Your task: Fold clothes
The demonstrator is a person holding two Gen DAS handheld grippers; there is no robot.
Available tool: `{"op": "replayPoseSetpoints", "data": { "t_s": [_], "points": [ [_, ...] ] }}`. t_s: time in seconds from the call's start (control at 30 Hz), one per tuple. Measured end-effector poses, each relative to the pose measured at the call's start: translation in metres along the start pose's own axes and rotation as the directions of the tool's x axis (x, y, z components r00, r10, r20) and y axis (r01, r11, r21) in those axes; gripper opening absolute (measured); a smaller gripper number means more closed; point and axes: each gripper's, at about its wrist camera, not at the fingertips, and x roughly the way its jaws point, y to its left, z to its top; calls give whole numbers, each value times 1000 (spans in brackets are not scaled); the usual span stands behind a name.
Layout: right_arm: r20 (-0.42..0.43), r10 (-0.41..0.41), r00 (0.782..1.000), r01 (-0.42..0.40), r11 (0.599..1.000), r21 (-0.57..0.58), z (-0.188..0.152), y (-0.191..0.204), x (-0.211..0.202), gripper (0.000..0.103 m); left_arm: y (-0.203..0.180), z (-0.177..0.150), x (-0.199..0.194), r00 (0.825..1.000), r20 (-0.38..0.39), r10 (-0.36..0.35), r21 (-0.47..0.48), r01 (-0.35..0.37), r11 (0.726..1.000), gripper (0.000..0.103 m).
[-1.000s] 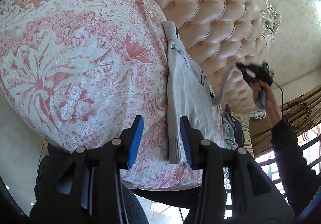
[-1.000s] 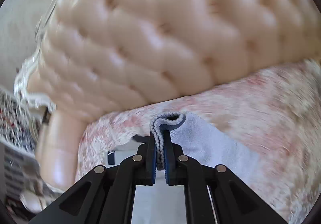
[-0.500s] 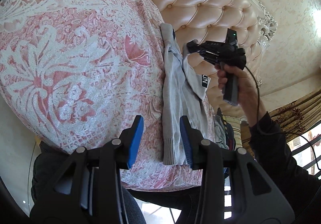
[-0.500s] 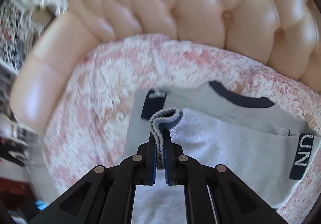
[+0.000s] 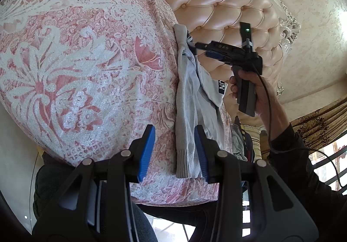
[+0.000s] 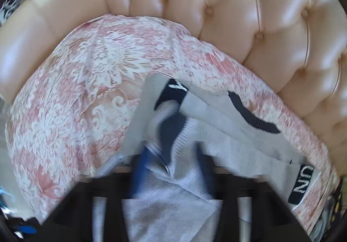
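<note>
I'm holding the left gripper (image 5: 174, 152) partly open, nothing gripped, over the ribbed hem of the folded grey knit sweater (image 5: 190, 109) lying on the pink floral bedspread (image 5: 76, 57). Farther off, my right gripper (image 5: 196, 47) is opening, its jaws letting go of the sweater's cuff near the tufted cream leather headboard (image 5: 227, 3).

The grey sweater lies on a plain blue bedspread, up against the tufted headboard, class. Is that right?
Not quite. The bedspread is not plain blue: it is pink and white with a floral pattern, as the left wrist view shows. The grey sweater does lie on it, up against the tufted headboard.
</note>
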Motion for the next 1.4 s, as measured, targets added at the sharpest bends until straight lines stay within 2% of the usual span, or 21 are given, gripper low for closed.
{"op": "replayPoseSetpoints", "data": {
  "t_s": [0.07,0.13,0.2,0.33,0.4,0.5,0.6,0.67,0.8,0.93,1.03,1.13,1.2,1.27,1.37,1.4],
  "points": [
    [47,10,999,-8,1000,-23,-4,4,-13,76,-1,0,1,1000,-3,1,2,-1,1000,40],
    [115,45,992,-43,999,-19,-9,-2,-34,78,-1,0,1,1000,-5,3,4,-3,1000,40],
    [216,118,969,-121,993,3,-22,-23,-66,79,-1,0,2,1000,-8,6,6,-6,1000,40],
    [350,123,929,-189,968,163,-52,-90,-101,80,-2,0,3,1000,-13,10,11,-10,1000,40],
    [359,96,929,-210,933,294,-68,-139,-95,80,-2,-1,4,1000,-15,13,13,-13,1000,40],
    [335,134,932,-283,848,449,-88,-196,-68,80,-2,-1,4,1000,-16,20,14,-19,1000,40],
    [264,127,956,-250,823,510,-98,-224,-36,80,-3,-1,5,999,-16,31,13,-30,999,40],
    [242,129,962,-242,814,527,-102,-233,-23,80,-3,-1,6,999,-18,36,13,-36,999,40],
    [185,118,976,-200,825,529,-106,-241,-2,78,-2,-1,6,999,-25,46,15,-46,999,40],
    [151,113,982,-178,817,548,-122,-250,16,78,-2,-1,8,998,-25,54,10,-54,998,40],
    [150,84,985,-149,853,501,-125,-242,15,80,-3,-1,10,998,-28,63,14,-63,998,40],
    [159,53,986,-130,842,523,-127,-245,-2,80,-5,-2,9,997,-22,73,21,-73,997,40],
    [211,14,977,-125,844,522,-136,-243,-31,80,-5,-2,9,997,-18,79,27,-78,997,40],
    [264,-37,964,-101,866,490,-153,-235,-67,82,-6,-2,8,996,-19,82,38,-82,996,40],
    [311,-166,936,25,911,411,-191,-172,-136,84,-10,-5,11,996,-33,81,67,-78,995,40],
    [319,-208,925,74,920,384,-207,-149,-156,84,-12,-6,11,996,-36,83,75,-80,994,43]
  ]
}}
